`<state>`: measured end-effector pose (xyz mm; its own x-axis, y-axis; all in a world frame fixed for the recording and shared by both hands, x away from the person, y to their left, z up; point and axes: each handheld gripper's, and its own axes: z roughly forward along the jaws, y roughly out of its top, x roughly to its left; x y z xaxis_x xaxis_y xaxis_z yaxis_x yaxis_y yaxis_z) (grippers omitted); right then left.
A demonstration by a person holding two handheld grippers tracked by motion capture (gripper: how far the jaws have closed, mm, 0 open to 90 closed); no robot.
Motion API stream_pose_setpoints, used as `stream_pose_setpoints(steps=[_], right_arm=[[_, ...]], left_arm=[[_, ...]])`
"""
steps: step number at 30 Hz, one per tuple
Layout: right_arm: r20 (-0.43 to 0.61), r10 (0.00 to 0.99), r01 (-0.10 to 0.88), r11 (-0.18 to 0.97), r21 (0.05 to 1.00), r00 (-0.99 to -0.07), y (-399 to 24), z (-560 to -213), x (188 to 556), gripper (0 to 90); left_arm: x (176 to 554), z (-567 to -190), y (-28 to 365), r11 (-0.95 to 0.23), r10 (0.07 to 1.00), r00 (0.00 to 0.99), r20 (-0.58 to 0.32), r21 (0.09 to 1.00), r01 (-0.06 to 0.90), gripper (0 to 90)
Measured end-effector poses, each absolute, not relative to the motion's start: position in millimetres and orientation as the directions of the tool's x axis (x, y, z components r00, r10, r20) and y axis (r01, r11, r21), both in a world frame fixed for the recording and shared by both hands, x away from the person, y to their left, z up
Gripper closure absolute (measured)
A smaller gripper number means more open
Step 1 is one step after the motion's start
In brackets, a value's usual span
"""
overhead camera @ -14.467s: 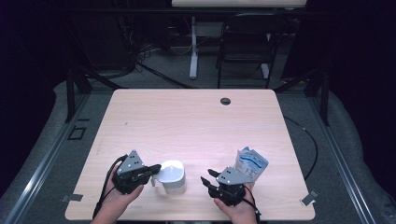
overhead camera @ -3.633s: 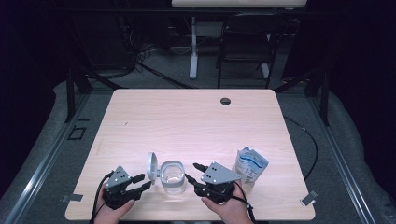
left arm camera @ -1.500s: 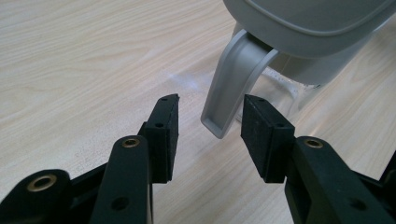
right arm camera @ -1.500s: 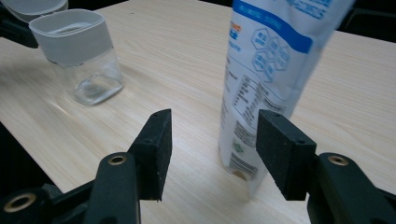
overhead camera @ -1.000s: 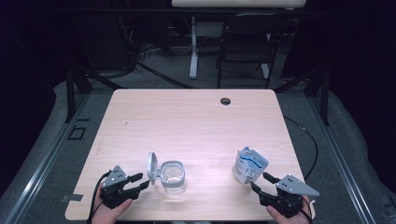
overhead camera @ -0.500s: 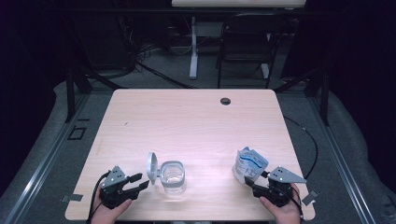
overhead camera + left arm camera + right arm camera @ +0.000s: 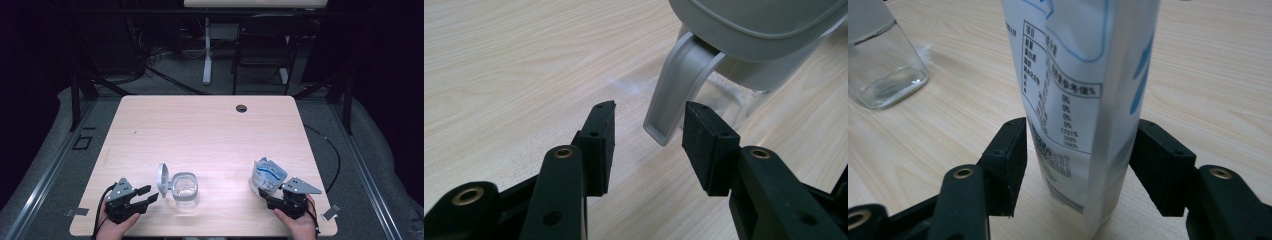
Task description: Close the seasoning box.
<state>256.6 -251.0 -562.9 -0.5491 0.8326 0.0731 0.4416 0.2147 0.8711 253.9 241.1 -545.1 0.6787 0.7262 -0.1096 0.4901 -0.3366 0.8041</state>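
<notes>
Right gripper (image 7: 1075,165) open, straddling the white-and-blue printed pouch (image 7: 1083,100) at table's 4 o'clock – close low and square. Left gripper (image 7: 646,142) open by the clear lidded jar (image 7: 184,190) – hold off.

I see a pale wood-grain table (image 7: 210,130) with a small dark round hole near its far edge. On it stands a clear glass jar (image 7: 184,189) with a light grey lid (image 7: 162,179) and grey clasp. The pouch (image 7: 267,175) is white with blue curved lines and black printed text in a table. Both grippers (image 7: 145,196) (image 7: 270,200) are black, with brass-coloured rivets; their fingers (image 7: 600,142) are matte black.
</notes>
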Motion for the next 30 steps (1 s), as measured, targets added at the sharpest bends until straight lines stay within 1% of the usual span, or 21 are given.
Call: stream_pose_setpoints(steps=[2, 6, 18, 25, 30], right_arm=[[0.061, 0.836, 0.439, 0.222, 0.871, -0.545, -249.0, -564.7, 257.7, 41.0], [0.066, 0.838, 0.448, 0.222, 0.866, -0.542, -247.6, -568.0, 260.2, 40.1], [0.066, 0.837, 0.432, 0.212, 0.876, -0.543, -245.4, -575.3, 263.2, 39.4], [0.045, 0.839, 0.447, 0.244, 0.861, -0.543, -243.0, -583.3, 264.6, 39.3], [0.032, 0.844, 0.436, 0.244, 0.866, -0.536, -240.0, -584.5, 264.6, 39.6]], left_arm=[[254.0, -545.0, 241.0, -0.335, 0.726, 0.679, -0.111, 0.805, 0.490, 56.7], [254.3, -545.1, 240.3, -0.333, 0.728, 0.676, -0.112, 0.804, 0.492, 56.7], [254.0, -545.2, 240.7, -0.336, 0.728, 0.676, -0.112, 0.802, 0.494, 56.6], [253.5, -545.1, 241.3, -0.330, 0.730, 0.673, -0.116, 0.803, 0.496, 56.7], [253.5, -544.6, 241.0, -0.332, 0.731, 0.672, -0.113, 0.802, 0.496, 56.6]])
